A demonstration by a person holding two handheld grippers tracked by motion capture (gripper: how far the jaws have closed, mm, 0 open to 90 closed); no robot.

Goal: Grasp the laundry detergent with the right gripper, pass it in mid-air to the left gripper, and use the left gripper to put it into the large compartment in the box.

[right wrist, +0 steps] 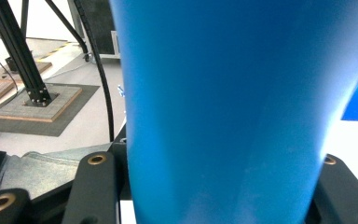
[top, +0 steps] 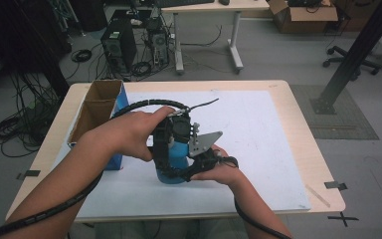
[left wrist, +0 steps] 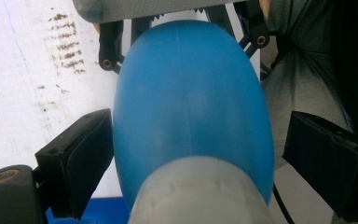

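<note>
A blue bottle (top: 179, 152) stands upright on the white mat (top: 258, 139) near the table's front. My right gripper (top: 181, 173) comes in from the right, low down, and is shut on the bottle's body (right wrist: 223, 102), which sits between its black jaws. My left gripper (top: 176, 127) hangs over the bottle's top and points down. In the left gripper view its two pads (left wrist: 88, 158) flank the bottle (left wrist: 191, 102) and its pale grey cap (left wrist: 200, 191); a gap shows on the right side, so this gripper (left wrist: 193, 158) is open.
An open cardboard box (top: 99, 107) with a blue side stands at the table's left, close to the left forearm. The wooden table (top: 298, 114) ends just beyond the mat. Computer towers and cables lie on the floor behind.
</note>
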